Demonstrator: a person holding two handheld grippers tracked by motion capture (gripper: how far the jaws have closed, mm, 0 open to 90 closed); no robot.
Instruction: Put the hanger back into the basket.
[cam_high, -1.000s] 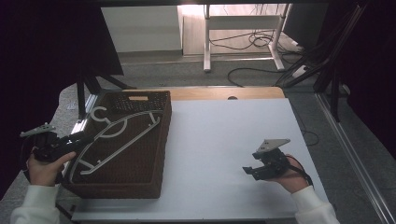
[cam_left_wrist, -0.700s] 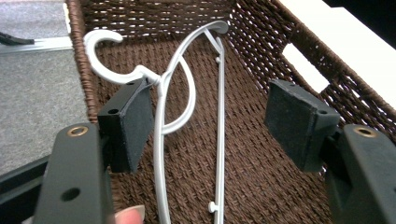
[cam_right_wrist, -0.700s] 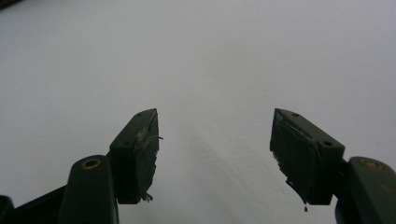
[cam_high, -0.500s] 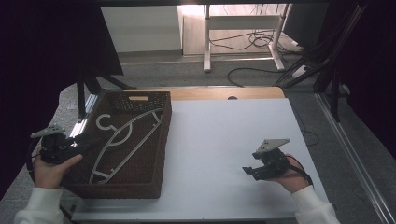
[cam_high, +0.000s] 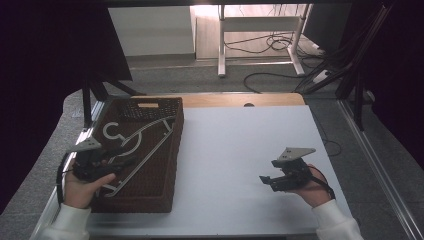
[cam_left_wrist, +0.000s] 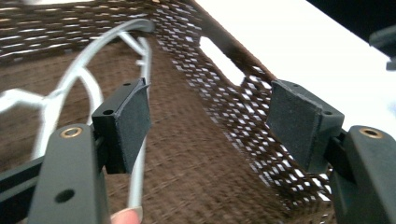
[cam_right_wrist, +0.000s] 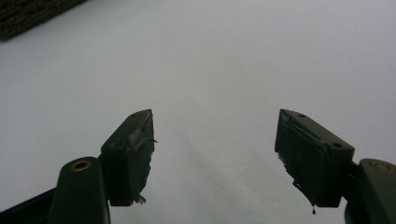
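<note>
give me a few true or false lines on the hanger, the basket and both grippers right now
1. The white hanger lies in the brown basket. True.
2. The left gripper is shut on the hanger. False: its jaws stand apart, with the hanger's bar beside one pad.
3. The right gripper is open over the white table. True.
4. The basket sits at the table's right side. False: it sits at the left side.
5. The right gripper holds a second hanger. False: nothing is between its jaws.
</note>
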